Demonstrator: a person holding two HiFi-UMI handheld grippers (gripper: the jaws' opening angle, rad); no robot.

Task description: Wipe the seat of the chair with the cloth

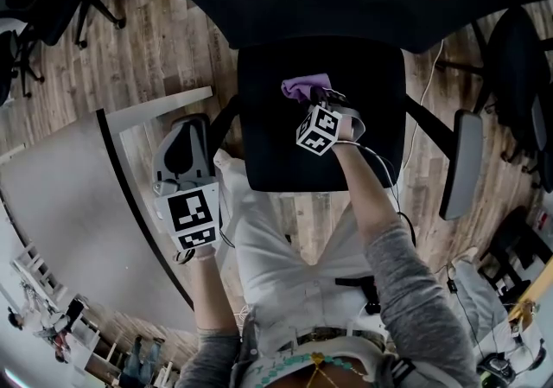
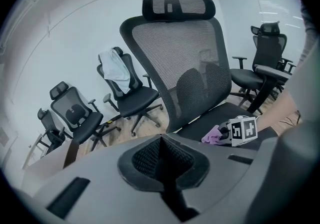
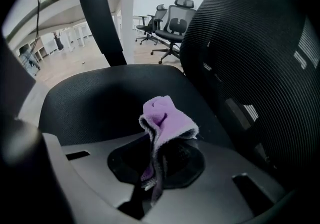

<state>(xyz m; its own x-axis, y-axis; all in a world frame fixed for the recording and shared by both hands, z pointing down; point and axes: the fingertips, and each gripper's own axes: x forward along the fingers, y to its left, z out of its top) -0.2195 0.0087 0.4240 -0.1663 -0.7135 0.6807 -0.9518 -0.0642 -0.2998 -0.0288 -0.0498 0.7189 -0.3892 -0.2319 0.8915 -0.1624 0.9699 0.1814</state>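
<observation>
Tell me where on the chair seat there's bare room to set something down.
The seat is bare on its left half, from the cloth out to the seat's left edge, and along the front by the person's legs. It is crowded toward the backrest, where the right gripper clamps the cloth.

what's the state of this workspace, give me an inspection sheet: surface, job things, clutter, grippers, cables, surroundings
surface: black chair seat, bare apart from the cloth.
job's things: purple cloth, bunched, over the rear of the seat near the mesh backrest.
clutter: nothing seen on the seat.
grippers: right gripper shut on the cloth; left gripper shut, empty, held off the seat's left side.
cables: thin cable along the right forearm; white cable on the floor right of the chair.
surroundings: wooden floor, white desk, other office chairs.
</observation>
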